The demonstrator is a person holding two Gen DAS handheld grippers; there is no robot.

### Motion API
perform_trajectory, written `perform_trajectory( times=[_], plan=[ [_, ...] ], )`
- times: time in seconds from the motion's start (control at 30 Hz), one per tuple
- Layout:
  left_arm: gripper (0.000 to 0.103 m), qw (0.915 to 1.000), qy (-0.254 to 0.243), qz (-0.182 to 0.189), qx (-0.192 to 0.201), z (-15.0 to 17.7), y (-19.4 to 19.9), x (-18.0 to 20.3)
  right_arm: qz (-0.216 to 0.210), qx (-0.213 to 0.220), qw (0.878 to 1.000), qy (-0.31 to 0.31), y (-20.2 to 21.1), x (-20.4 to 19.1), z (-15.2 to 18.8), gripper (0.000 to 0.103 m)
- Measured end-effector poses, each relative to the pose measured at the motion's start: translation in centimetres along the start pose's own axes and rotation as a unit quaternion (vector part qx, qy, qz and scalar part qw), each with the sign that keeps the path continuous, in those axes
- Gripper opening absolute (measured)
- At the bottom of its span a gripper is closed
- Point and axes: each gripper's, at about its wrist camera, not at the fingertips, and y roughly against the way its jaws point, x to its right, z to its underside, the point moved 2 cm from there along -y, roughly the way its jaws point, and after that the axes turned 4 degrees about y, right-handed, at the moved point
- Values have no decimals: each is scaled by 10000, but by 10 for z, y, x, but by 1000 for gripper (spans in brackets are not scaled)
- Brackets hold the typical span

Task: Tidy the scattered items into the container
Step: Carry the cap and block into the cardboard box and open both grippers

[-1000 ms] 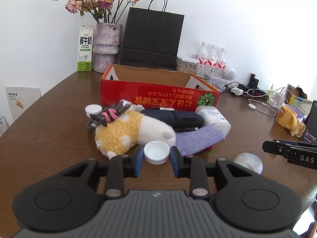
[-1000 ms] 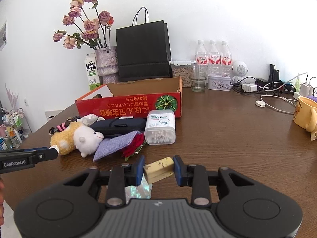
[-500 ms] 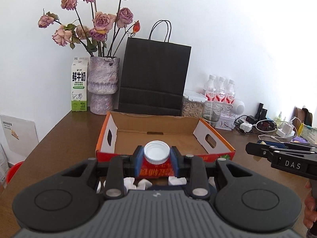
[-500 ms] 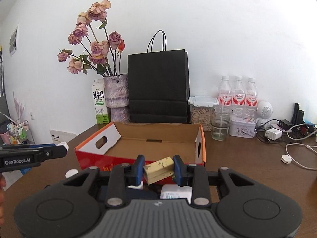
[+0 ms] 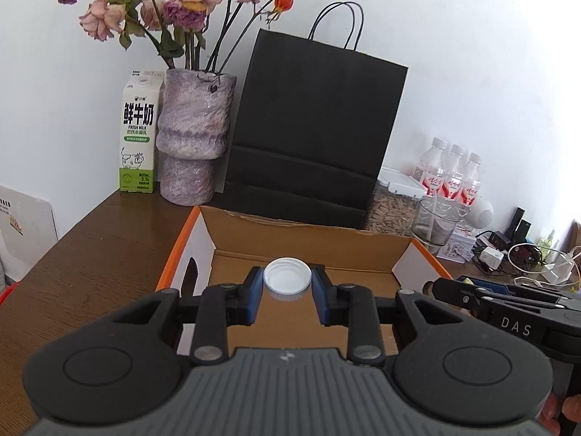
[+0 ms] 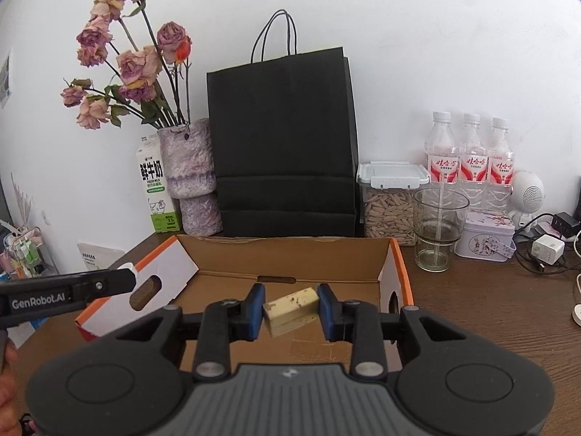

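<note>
Bright, even daylight, soft shadows, sharp focus, strong fisheye bending with dark corners

- Cardboard box (image 6: pixel 290 254): matt brown inside, glossy orange-edged flaps.
- Bottle cap (image 5: pixel 287 279): smooth white plastic.
- Tabletop (image 5: pixel 90 254): dark wood, faint sheen.
- Paper bag (image 6: pixel 281 138): matt black.
- Vase (image 5: pixel 192 138): rough, mottled purple.
- Drinking glass (image 6: pixel 439 229): clear, glossy.

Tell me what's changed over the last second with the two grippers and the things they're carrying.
Both grippers rose from the table and moved forward over the open cardboard box. The left gripper still clamps the white cap; the right gripper still clamps the yellowish block. Nothing has been released; the box itself stayed put.
</note>
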Motion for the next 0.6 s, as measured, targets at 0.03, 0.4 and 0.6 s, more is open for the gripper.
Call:
perform_trajectory(
  times=[0.03, 0.4, 0.6],
  plan=[
    [30, 10000, 26, -37, -43, 1, -6, -3, 4, -30, 10000, 21, -6, 1, 0, 30],
    [75, 9992, 4, -236, -310, 11, -30, -12, 2, -478, 9983, -322, -38, 12, 19, 70],
    [103, 9984, -157, -538, 28, 4, -15, -7, -17, -442, 9982, -408, -24, 13, 13, 103]
  ],
)
